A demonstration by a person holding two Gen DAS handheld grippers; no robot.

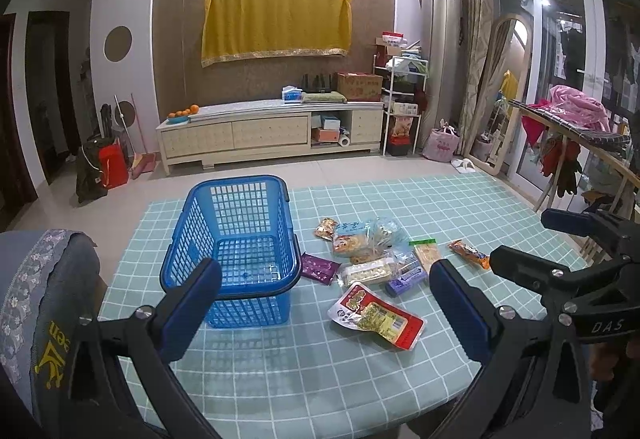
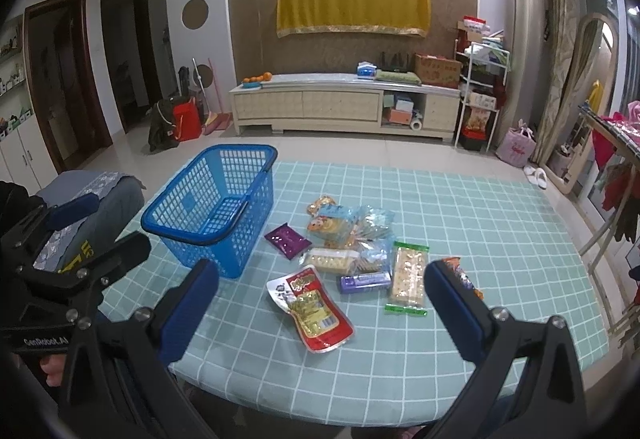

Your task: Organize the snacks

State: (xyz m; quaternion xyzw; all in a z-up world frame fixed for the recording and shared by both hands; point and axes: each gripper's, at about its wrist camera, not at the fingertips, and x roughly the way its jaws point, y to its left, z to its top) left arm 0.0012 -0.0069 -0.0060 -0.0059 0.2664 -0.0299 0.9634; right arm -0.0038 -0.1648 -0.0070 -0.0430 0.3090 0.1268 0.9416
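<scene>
A blue plastic lattice basket [image 1: 236, 239] and glossy plastic-film snack packets [image 2: 310, 309] sit on a smooth checked tablecloth [image 2: 460, 239], while the grippers' fingers [image 1: 192, 311] look like matt black plastic with blue pads.

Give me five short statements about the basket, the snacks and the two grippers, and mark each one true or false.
1. The blue basket has nothing in it. True.
2. The red snack pouch lies inside the basket. False: it lies on the checked tablecloth, nearest the grippers.
3. The left gripper grips a packet. False: it is open and holds nothing.
4. The right gripper is open. True.
5. The purple packet lies between the basket and the snack pile. True.
</scene>
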